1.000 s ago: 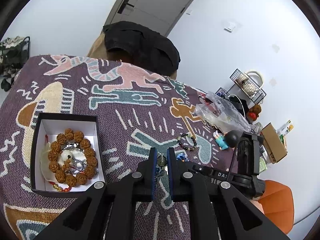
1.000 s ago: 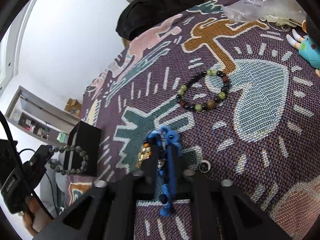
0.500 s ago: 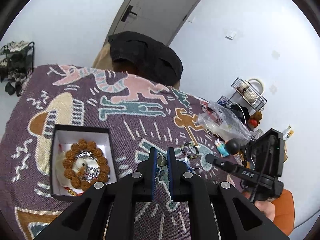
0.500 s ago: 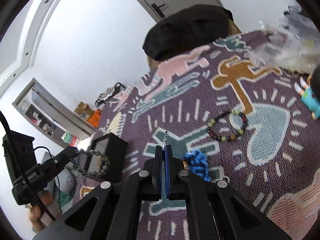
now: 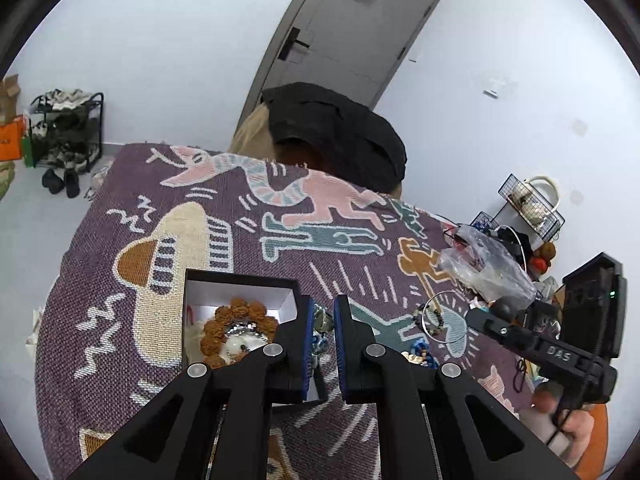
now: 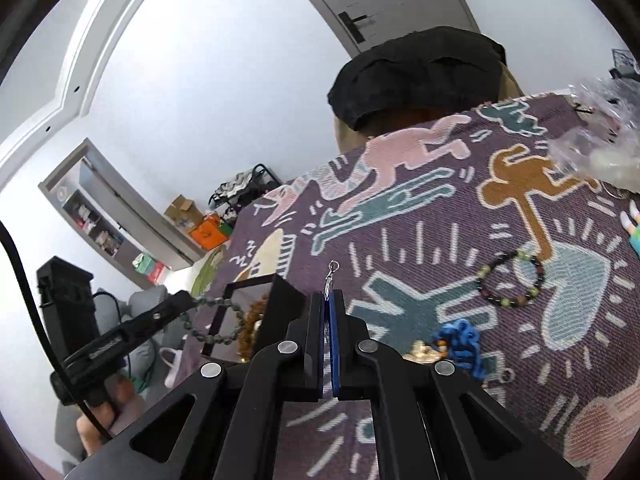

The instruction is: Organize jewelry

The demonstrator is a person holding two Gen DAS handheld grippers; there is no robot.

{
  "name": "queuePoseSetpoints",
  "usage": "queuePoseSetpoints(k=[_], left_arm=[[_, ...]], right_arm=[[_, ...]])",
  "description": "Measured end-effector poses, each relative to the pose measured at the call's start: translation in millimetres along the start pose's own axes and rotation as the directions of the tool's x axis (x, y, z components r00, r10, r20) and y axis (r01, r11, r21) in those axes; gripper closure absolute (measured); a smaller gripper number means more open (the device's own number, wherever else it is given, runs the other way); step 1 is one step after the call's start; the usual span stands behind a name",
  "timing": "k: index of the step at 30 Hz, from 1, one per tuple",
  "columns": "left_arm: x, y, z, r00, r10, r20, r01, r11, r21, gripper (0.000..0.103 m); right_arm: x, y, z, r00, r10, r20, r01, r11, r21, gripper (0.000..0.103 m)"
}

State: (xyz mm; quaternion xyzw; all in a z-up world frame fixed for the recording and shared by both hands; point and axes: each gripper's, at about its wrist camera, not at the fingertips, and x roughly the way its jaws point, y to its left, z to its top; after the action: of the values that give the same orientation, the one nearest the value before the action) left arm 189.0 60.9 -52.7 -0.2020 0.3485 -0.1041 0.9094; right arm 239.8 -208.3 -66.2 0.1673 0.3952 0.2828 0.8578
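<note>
While right view hides it, hoop [image 5: 440,313] shows left.

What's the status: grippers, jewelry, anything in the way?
Left gripper shut on grey bead bracelet, beside the box. Right gripper shut on thin silver hoop. Dark bead bracelet and blue piece still on cloth. Nothing blocking.

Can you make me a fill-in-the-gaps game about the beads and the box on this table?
1. The big brown beads lie inside the black ___ with white walls.
2. The left gripper carries a grey-green loop made of round ___.
3. The knotted charm lying on the cloth is coloured ___.
4. The right gripper pinches a silver clasp, so its jaws are ___.

Missing words: box, beads, blue, shut.
</note>
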Motion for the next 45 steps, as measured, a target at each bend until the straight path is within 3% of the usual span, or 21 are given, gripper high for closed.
queuePoseSetpoints(k=[3,4,6,8,9,25,28,29,32,33,40,45], left_arm=[[14,10,-2,0.998,0.003,-0.069,-0.006,0.999,-0.038,0.091],[17,14,-3,0.996,0.005,-0.084,-0.010,0.999,-0.053,0.086],[17,20,-6,0.996,0.018,-0.084,-0.023,0.998,-0.066,0.067],[10,24,-8,0.998,0.030,-0.047,-0.034,0.997,-0.070,0.041],[5,25,-9,0.999,0.037,-0.027,-0.039,0.997,-0.069,0.038],[-39,72,-17,0.991,0.127,0.041,-0.120,0.982,-0.145,0.037],[-43,78,-20,0.991,0.130,0.043,-0.122,0.979,-0.161,0.037],[-45,79,-21,0.990,0.130,0.046,-0.121,0.979,-0.164,0.037],[-51,79,-22,0.987,0.150,0.061,-0.139,0.978,-0.158,0.037],[-52,77,-22,0.986,0.155,0.067,-0.143,0.977,-0.156,0.036],[-53,50,-25,0.985,0.148,0.092,-0.138,0.984,-0.109,0.030],[-39,18,-31,0.990,0.120,0.075,-0.117,0.992,-0.046,0.030]], right_arm=[[4,11,0,1.000,0.006,-0.005,-0.007,1.000,-0.016,0.100],[6,15,0,1.000,0.009,-0.008,-0.009,1.000,-0.023,0.100],[9,23,1,1.000,0.016,-0.013,-0.016,0.999,-0.035,0.100],[13,31,1,1.000,0.022,-0.019,-0.023,0.999,-0.049,0.100],[15,35,1,0.999,0.025,-0.022,-0.026,0.998,-0.055,0.100],[86,100,-11,0.984,0.094,-0.153,-0.113,0.986,-0.120,0.100],[99,106,-15,0.982,0.071,-0.176,-0.095,0.986,-0.134,0.099],[103,107,-17,0.980,0.056,-0.191,-0.083,0.987,-0.139,0.093],[99,105,-23,0.981,0.053,-0.188,-0.080,0.987,-0.136,0.050],[93,104,-24,0.985,0.047,-0.165,-0.071,0.987,-0.143,0.042],[55,88,-26,0.994,-0.038,-0.101,0.020,0.985,-0.172,0.039],[30,66,-28,0.992,-0.102,-0.071,0.089,0.982,-0.167,0.029]])
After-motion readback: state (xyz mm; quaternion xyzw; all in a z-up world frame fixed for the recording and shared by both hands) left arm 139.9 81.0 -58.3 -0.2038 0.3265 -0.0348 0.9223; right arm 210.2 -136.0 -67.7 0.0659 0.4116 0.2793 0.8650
